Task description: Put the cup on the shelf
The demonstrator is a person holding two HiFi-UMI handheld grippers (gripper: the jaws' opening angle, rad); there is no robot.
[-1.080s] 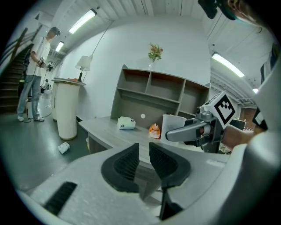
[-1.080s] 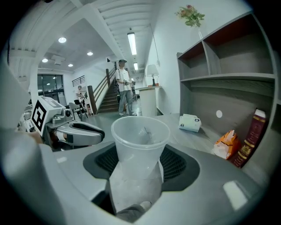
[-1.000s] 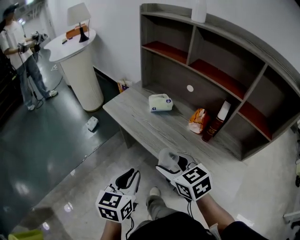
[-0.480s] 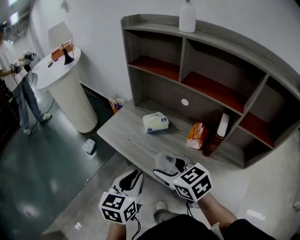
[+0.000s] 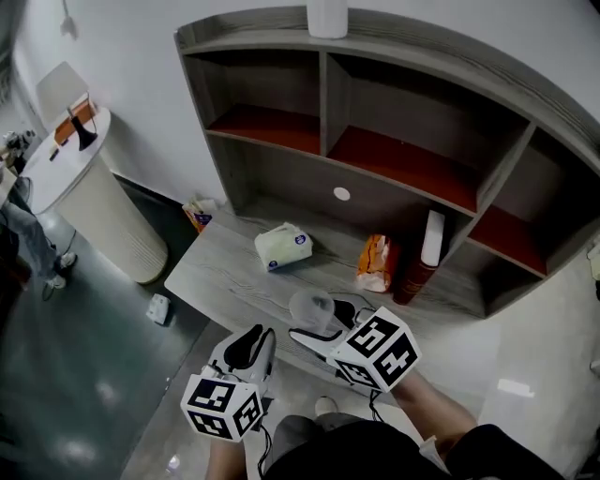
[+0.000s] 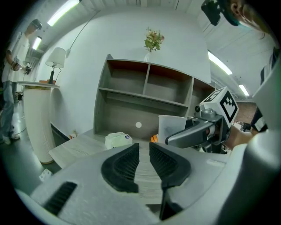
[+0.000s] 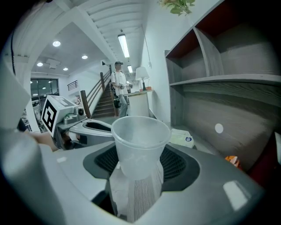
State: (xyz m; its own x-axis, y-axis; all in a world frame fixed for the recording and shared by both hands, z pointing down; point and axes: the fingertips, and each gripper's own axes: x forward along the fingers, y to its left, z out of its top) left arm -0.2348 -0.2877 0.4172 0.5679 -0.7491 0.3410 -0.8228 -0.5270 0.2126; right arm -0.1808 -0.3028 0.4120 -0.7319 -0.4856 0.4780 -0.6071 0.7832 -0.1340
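A clear plastic cup (image 7: 140,140) stands upright between the pads of my right gripper (image 7: 140,161), which is shut on its lower half. In the head view the cup (image 5: 310,306) and right gripper (image 5: 323,324) hover over the front edge of the grey table (image 5: 230,281). Behind the table stands the grey shelf (image 5: 403,167), its compartments floored in red. My left gripper (image 5: 247,349) hangs lower left, off the table's edge. Its jaws (image 6: 144,160) show only a narrow gap with nothing in it. The left gripper view shows the cup (image 6: 171,127) to the right.
On the table lie a tissue box (image 5: 284,247), an orange bag (image 5: 373,262) and a dark bottle with a white cap (image 5: 418,258). A white bottle (image 5: 327,17) stands on the shelf's top. A white round stand (image 5: 89,202) and a person (image 7: 117,83) are to the left.
The head view has swung toward the shelf, which now fills the upper frame. Both grippers and the cup have moved forward, so the cup is now over the table's front edge.
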